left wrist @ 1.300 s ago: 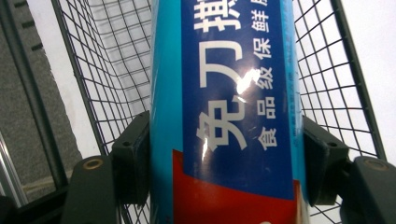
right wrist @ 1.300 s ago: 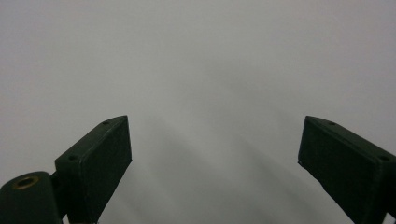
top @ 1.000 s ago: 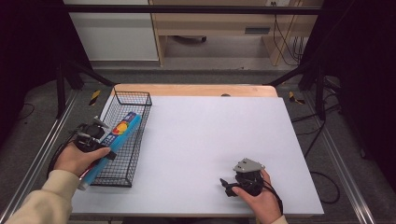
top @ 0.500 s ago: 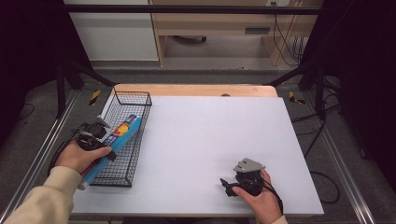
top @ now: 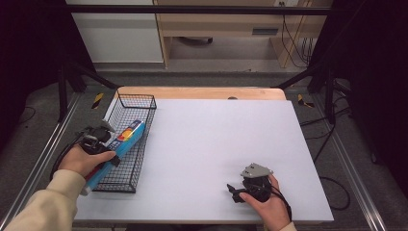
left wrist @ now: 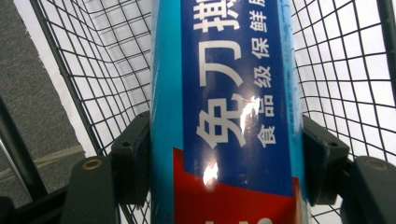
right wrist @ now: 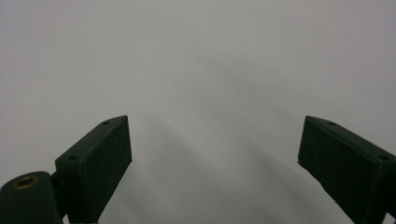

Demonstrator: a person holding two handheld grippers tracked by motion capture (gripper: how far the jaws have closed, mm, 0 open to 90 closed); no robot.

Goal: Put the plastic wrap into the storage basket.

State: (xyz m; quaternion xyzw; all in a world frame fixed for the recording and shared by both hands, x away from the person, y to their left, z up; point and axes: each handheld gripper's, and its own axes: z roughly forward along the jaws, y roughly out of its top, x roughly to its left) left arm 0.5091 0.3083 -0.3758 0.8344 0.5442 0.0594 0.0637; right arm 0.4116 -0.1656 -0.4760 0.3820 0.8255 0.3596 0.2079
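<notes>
Little has been changed since the earlier frames: the long blue box [top: 117,146] is seen tipped slightly differently over the wire basket [top: 144,103], while both hands are found where they were. The box is clamped by the left gripper [top: 107,139] at the near left of the table [top: 216,139] — in the left gripper view the two black jaws are pressed against its left and right sides, so the left gripper [left wrist: 226,154] is closed firmly on the box [left wrist: 224,93]. White characters on a dark blue band, with a red patch below, are shown on the box's face. The box is held slanted along the basket, its far end raised over the basket's middle and its near end reaching past the basket's near rim beside the left hand [top: 84,161]; black mesh [left wrist: 341,70] is seen behind it on both sides.

The right gripper [top: 235,191] is held low at the near right of the table, well apart from the basket, in the right hand [top: 267,202]. In the right gripper view its jaws are spread wide — nothing is gripped, and only the pale table surface [right wrist: 210,70] lies beyond the right gripper [right wrist: 215,158].
</notes>
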